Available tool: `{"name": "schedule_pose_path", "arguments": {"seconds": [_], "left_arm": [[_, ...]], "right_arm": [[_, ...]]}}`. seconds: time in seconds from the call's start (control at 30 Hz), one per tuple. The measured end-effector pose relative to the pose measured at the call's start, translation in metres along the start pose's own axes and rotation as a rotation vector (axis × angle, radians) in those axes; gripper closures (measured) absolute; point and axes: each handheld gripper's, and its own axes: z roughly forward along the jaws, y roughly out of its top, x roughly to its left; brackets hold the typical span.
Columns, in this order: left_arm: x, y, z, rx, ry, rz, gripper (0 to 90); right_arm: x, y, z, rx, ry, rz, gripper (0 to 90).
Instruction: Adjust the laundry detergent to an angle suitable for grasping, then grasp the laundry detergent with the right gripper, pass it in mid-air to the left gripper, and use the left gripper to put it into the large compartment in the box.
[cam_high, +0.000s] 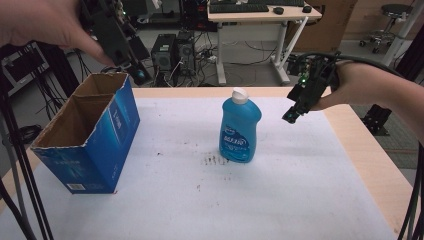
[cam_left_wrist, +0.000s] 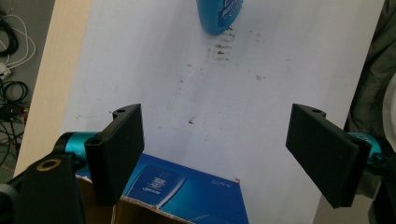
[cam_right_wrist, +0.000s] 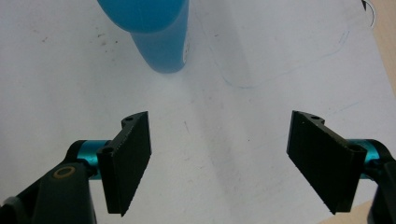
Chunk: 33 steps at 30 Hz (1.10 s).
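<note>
Left tool (cam_high: 121, 47) — held above the far end of the open blue cardboard box (cam_high: 87, 142), jaws spread wide and empty; in the left gripper view the box's rim lies just below them. Centre — a blue bottle (cam_high: 240, 127) with a white cap stands upright on the white-covered tabletop (cam_high: 280, 190), well apart from the box. Right tool (cam_high: 300, 107) — raised in the air to the right of the bottle, jaws wide apart, nothing held.
</note>
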Motion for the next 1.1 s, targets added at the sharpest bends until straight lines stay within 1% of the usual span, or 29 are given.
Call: {"name": "schedule_pose_path", "arguments": {"seconds": [0.1,0.17,0.2,0.27,0.37,0.4,0.47,0.6,0.7,0.73,0.77,0.8,0.87,0.9,0.97,1.0,1.03,1.1], "left_arm": [[-0.0005,0.0000,-0.0004,-0.004,-0.003,0.005,19.5],[-0.0008,-0.0003,-0.0008,-0.004,-0.007,0.001,19.5],[-0.0002,-0.0007,-0.0009,-0.001,-0.005,0.004,19.5],[0.0001,-0.0019,-0.0009,0.009,0.001,-0.001,19.5],[-0.0010,-0.0032,-0.0013,0.005,0.003,-0.009,19.5],[-0.0018,-0.0037,-0.0030,0.003,0.003,-0.006,19.5],[-0.0021,-0.0037,-0.0033,0.005,0.002,-0.005,19.5],[-0.0022,-0.0022,-0.0007,0.002,-0.005,0.003,19.5],[-0.0014,-0.0016,0.0005,0.005,-0.008,0.007,19.5],[-0.0011,-0.0014,0.0005,0.003,-0.007,0.009,19.5],[-0.0008,-0.0013,0.0001,0.005,-0.007,0.009,19.5],[-0.0011,-0.0014,0.0001,0.002,-0.008,0.005,19.5],[-0.0020,-0.0019,-0.0004,0.004,-0.003,0.001,19.5],[-0.0020,-0.0019,-0.0004,0.004,-0.003,0.001,19.5],[-0.0027,-0.0027,-0.0013,0.005,0.000,0.009,19.5],[-0.0034,-0.0035,-0.0024,0.005,-0.001,0.002,19.5],[-0.0031,-0.0038,-0.0029,0.004,0.000,0.006,19.5],[-0.0031,-0.0046,-0.0030,-0.002,-0.002,0.001,19.5]], "right_arm": [[0.0008,-0.0005,-0.0010,-0.004,0.004,-0.003,21.3],[0.0010,-0.0007,-0.0014,-0.002,0.008,-0.003,21.3],[0.0014,-0.0011,-0.0010,0.000,0.010,-0.010,21.3],[0.0008,-0.0014,-0.0003,0.006,0.008,-0.012,21.3],[0.0002,-0.0016,-0.0004,0.005,0.008,-0.005,21.3],[0.0002,-0.0009,-0.0018,-0.010,0.003,-0.011,21.3],[0.0002,-0.0006,-0.0029,-0.016,0.008,-0.010,21.3],[-0.0004,-0.0013,-0.0016,-0.007,0.012,0.003,21.2],[-0.0011,-0.0021,-0.0016,-0.005,0.011,-0.001,21.0],[-0.0009,-0.0023,-0.0019,-0.004,0.010,0.002,20.0],[-0.0006,-0.0025,-0.0020,-0.005,0.006,0.000,14.5],[-0.0004,-0.0027,-0.0022,-0.006,-0.005,0.003,12.7],[0.0000,-0.0034,-0.0039,-0.012,-0.006,0.005,12.7],[-0.0001,-0.0037,-0.0041,-0.019,0.002,-0.002,12.7],[0.0009,-0.0039,-0.0050,-0.017,-0.005,-0.005,12.7],[0.0010,-0.0039,-0.0056,-0.018,-0.003,-0.004,12.7],[0.0012,-0.0040,-0.0058,-0.024,0.002,-0.009,12.7],[0.0016,-0.0039,-0.0069,-0.029,-0.003,-0.007,12.7]]}}
